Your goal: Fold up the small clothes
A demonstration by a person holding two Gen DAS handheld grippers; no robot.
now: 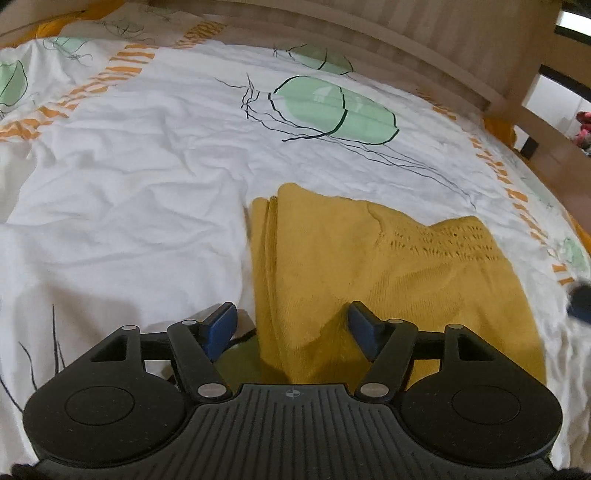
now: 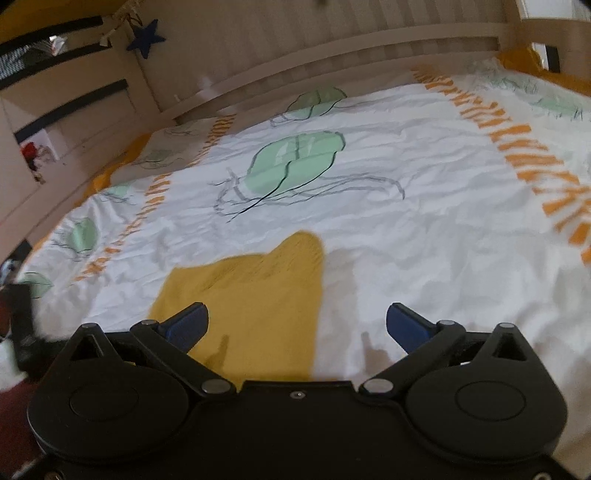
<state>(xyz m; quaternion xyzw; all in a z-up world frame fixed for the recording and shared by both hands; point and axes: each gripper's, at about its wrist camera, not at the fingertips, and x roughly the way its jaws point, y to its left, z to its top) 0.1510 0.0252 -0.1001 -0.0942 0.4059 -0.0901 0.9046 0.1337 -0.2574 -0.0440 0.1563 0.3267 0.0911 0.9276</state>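
A small mustard-yellow knit garment [image 1: 369,266] lies folded on the white bed cover [image 1: 129,192]. My left gripper [image 1: 291,325] is open, low over the garment's near left edge, its right finger above the cloth and its left finger above the cover. In the right wrist view the same garment [image 2: 251,299] lies ahead and to the left, blurred. My right gripper [image 2: 297,326] is open and empty, its left finger over the garment's near part, its right finger over the bare white cover [image 2: 424,258].
The cover has green jellyfish prints [image 1: 332,107] and orange stripes [image 2: 517,147]. A wooden bed rail [image 1: 406,33] runs along the far side, also in the right wrist view [image 2: 332,48]. A dark blurred object [image 1: 580,299] shows at the right edge.
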